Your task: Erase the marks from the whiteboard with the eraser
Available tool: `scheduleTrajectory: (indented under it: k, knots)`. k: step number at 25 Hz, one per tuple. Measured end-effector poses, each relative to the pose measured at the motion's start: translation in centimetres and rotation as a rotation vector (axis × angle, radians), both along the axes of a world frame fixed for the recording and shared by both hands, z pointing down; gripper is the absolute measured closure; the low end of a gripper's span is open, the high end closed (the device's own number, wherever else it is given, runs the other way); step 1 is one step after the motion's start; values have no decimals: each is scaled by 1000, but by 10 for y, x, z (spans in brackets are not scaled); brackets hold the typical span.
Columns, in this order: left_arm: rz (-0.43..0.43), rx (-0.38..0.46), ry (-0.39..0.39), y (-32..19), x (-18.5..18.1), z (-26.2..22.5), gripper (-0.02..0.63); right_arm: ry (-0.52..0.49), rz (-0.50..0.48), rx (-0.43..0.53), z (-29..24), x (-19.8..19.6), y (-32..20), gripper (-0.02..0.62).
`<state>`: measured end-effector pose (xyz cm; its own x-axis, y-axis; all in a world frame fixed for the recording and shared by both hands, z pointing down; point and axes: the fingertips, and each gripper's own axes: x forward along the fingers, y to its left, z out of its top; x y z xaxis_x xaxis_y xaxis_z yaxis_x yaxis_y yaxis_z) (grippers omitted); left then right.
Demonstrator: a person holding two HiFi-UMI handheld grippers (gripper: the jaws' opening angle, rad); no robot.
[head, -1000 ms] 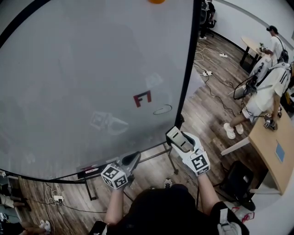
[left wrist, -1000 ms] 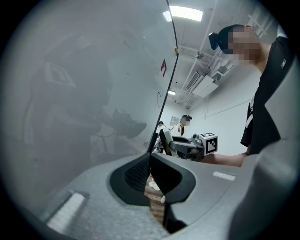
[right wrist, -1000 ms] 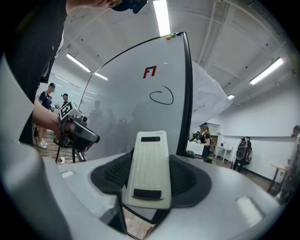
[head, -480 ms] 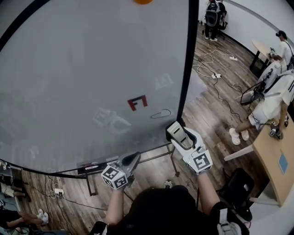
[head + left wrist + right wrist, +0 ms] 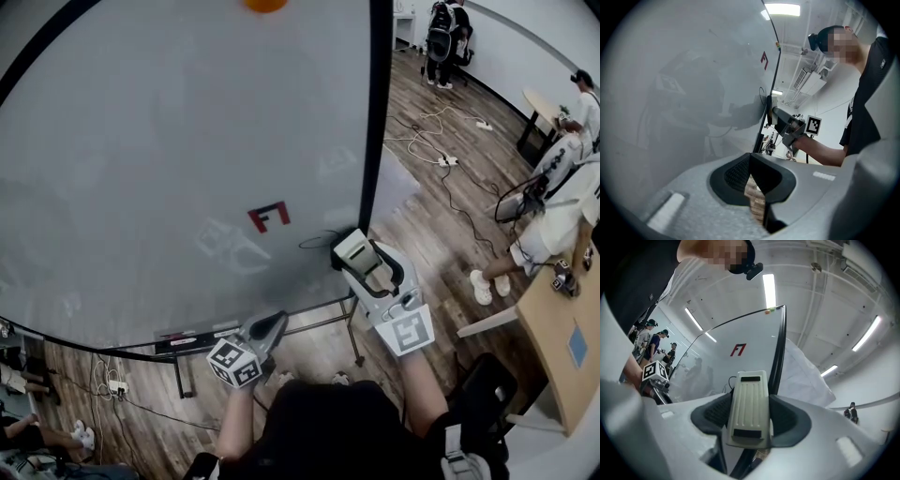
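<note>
Right gripper (image 5: 750, 417) clamping on the eraser (image 5: 749, 397), holding it near the whiteboard's (image 5: 178, 131) right edge, just beside a black loop mark (image 5: 317, 243); red mark (image 5: 269, 217) sitting up-left; left gripper (image 5: 751, 174) hanging below the board, jaws pressing together, empty.

Premises: open-plan lab or office workroom. Evidence: large whiteboard (image 5: 187, 141) on a metal stand (image 5: 319, 314); wood-plank floor (image 5: 422, 244) strewn with cables (image 5: 455, 208) and power strips (image 5: 448, 160); wooden bench (image 5: 553, 328) at right; several people (image 5: 445, 33) standing about; ceiling strip lights (image 5: 768, 289) and exposed pipes (image 5: 816, 301).
</note>
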<state>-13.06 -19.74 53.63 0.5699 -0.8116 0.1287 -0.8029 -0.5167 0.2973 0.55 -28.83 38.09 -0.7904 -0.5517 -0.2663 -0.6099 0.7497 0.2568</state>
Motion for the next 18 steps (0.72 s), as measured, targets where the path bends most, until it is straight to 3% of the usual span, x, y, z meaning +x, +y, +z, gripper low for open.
scheduleTrajectory:
  k: [6,18]
  knots:
    - [18,11,7,-17,-10,-5,595,-13,53,61,-16,-5,-7,339]
    - [119,10,10,-39,-21,-4,595,3,150,67,-9,-16,-11,341]
